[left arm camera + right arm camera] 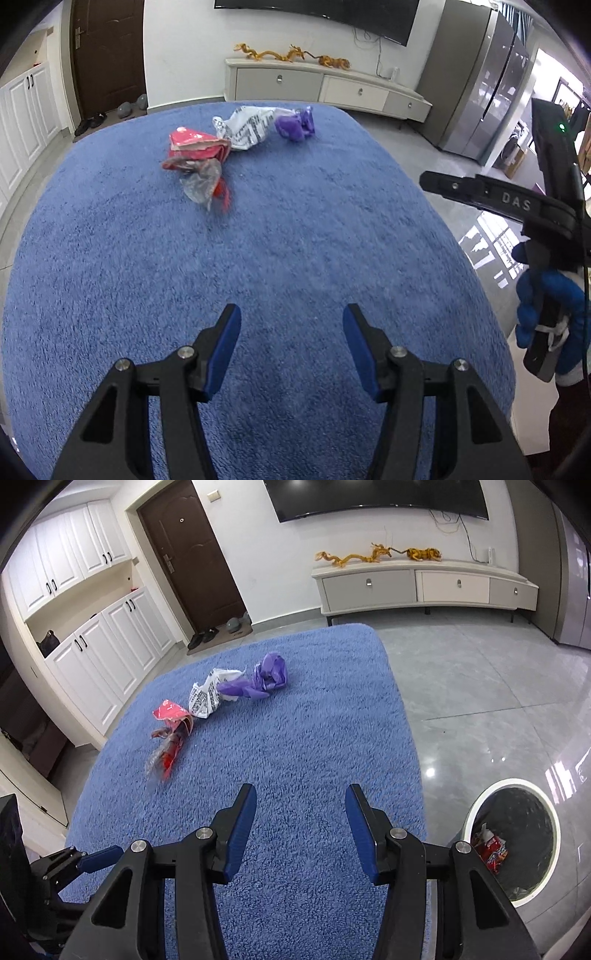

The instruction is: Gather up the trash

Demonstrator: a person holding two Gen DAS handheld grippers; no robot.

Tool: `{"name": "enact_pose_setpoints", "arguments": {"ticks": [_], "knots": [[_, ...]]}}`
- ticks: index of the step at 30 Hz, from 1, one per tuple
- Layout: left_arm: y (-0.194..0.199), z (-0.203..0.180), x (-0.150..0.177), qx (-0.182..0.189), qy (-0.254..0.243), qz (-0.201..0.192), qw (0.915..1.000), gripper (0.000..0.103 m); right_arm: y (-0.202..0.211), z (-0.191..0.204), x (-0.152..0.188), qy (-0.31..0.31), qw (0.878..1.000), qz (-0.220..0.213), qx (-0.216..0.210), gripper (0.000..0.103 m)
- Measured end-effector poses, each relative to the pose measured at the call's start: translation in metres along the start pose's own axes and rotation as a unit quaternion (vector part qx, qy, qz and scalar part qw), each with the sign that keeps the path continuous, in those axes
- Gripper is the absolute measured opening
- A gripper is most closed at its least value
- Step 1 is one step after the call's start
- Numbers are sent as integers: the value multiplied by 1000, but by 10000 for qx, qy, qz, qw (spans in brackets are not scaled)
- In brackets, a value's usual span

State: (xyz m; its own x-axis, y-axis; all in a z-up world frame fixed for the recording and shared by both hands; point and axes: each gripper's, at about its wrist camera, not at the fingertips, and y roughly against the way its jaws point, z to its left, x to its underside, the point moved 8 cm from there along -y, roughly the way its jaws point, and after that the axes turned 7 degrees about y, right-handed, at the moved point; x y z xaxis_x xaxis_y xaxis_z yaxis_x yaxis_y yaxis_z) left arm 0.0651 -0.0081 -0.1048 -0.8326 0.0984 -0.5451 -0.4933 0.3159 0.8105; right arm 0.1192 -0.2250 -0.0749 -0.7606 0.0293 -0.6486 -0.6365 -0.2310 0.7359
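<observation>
Left gripper and right gripper held apart, empty — red wrapper ahead-left, best approached low; bin lower right.

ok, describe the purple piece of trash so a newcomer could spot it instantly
Start at the blue rug; a row of crumpled litter lies toward its far end. The purple wrapper is at the row's end nearest the TV cabinet, touching the white printed wrapper. It is the only purple piece.
</observation>
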Motion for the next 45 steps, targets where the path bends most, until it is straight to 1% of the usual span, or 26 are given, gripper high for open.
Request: {"name": "enact_pose_setpoints", "arguments": {"ticks": [6, 13, 28, 38, 42, 45], "knots": [[-2, -8, 5, 73, -61, 148, 9998, 56, -2, -7, 3, -78, 10000, 21, -2, 49], [-5, -13, 5, 83, -142, 178, 9997, 56, -3, -10, 4, -106, 9999, 29, -10, 49], [-3, -4, 3, -47, 6, 139, 9999, 56, -6, -8, 5, -145, 9999, 39, -26, 49], [-1, 8, 1, -267, 156, 93, 9995, 56, -8, -4, 8, -131, 9999, 56, -91, 49], [-1, 13, 0, -428, 197, 65, 9989, 56, -8, 2, 9, -74, 9997, 72, -237, 49], [-1, 17, -1, -518, 253, 49, 9983, 56, 3, 23, 5, 104, 9973, -22, -729, 50]]}}
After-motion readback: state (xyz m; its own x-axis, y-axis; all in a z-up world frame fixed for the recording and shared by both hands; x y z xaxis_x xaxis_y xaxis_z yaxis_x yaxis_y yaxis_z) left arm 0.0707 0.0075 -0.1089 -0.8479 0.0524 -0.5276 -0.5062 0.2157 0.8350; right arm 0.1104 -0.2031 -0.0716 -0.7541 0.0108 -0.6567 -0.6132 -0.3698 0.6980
